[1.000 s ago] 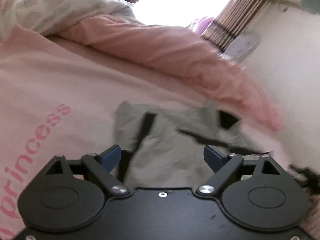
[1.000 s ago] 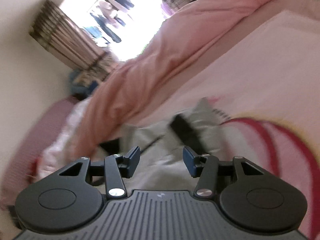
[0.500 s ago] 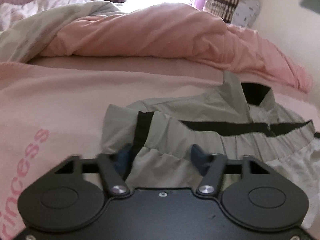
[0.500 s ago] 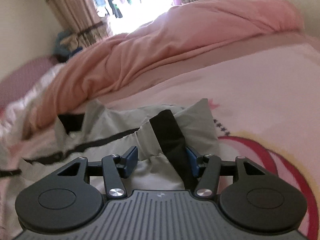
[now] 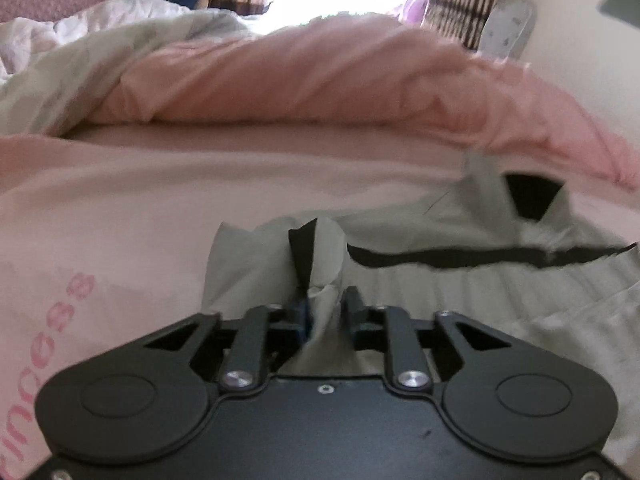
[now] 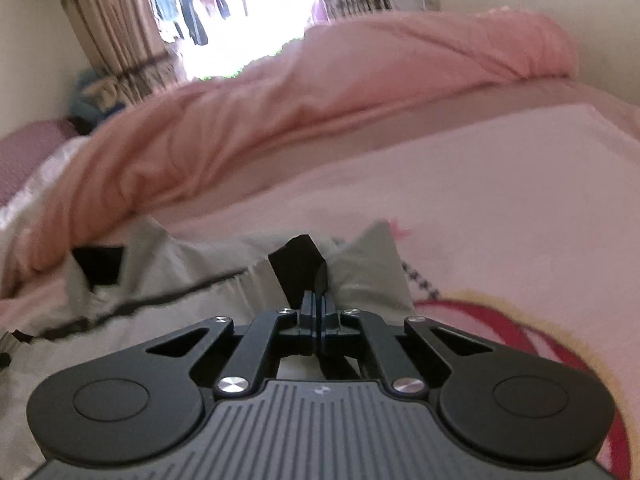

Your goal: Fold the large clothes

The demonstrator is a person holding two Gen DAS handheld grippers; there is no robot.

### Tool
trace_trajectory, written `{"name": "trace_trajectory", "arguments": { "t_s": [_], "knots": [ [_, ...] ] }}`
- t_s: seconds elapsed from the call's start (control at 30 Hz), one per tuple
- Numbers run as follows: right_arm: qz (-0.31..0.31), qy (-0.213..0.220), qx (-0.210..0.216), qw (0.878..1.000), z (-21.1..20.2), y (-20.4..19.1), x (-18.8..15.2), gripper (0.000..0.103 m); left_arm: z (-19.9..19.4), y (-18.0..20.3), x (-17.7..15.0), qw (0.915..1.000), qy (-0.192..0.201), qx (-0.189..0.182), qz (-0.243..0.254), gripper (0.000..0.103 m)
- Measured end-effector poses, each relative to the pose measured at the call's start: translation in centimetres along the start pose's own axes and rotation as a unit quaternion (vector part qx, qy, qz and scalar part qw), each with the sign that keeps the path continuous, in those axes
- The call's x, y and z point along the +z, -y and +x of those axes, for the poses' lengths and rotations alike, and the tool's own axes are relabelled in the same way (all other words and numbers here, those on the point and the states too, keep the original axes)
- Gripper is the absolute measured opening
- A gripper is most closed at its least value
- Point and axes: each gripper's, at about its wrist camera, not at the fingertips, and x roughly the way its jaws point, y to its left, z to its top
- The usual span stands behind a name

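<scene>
While both just closed, left tongs (image 5: 325, 300) pinch grey garment (image 5: 420, 224) fabric, right tongs (image 6: 318, 300) clamp its black stripe (image 6: 298, 268), frame center.

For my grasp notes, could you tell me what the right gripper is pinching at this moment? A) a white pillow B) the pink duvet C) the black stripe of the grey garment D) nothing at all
C: the right gripper is shut on the black stripe of the grey garment, which bunches up just ahead of its closed fingertips.

Both hand-held grippers (image 5: 325, 307) (image 6: 319, 303) — clamped, tilted down
</scene>
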Motion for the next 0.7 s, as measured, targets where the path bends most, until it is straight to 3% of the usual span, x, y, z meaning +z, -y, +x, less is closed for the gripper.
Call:
{"name": "trace_trajectory", "arguments": {
  "t_s": [0.13,0.17,0.2,0.27,0.4,0.53,0.63,0.7],
  "knots": [
    [0.010,0.000,-0.004,1.000,-0.3,0.4,-0.2,0.005,-0.5,-0.3,0.5,0.9999,0.004,0.013,-0.009,0.048],
    [0.003,0.006,-0.017,1.000,-1.0,0.1,-0.1,0.019,-1.4,-0.2,0.8,0.9996,0.009,0.024,-0.009,0.050],
    [-0.006,0.016,-0.028,0.999,-1.8,-0.3,-0.1,0.024,-2.5,0.0,1.0,0.9993,0.015,0.033,-0.004,0.052],
    [-0.030,0.042,-0.035,0.998,-4.5,-1.6,-0.4,0.024,-5.0,1.0,1.0,0.9990,0.027,0.035,0.012,0.053],
    [-0.081,0.072,0.053,0.993,-10.6,-6.3,-3.5,0.024,-10.3,4.7,-1.3,0.9990,0.036,-0.019,0.021,0.061],
    [-0.131,0.053,0.137,0.980,-13.3,-12.3,-9.3,0.024,-13.5,9.8,-6.3,0.9962,0.031,-0.075,0.031,0.062],
    [-0.155,0.023,0.162,0.974,-13.3,-15.1,-13.7,0.023,-14.1,13.0,-10.3,0.9935,0.026,-0.096,0.055,0.063],
    [-0.174,0.005,0.149,0.973,-12.7,-15.9,-15.9,0.023,-13.6,13.7,-12.2,0.9942,0.005,-0.087,0.063,0.063]
  ]
}}
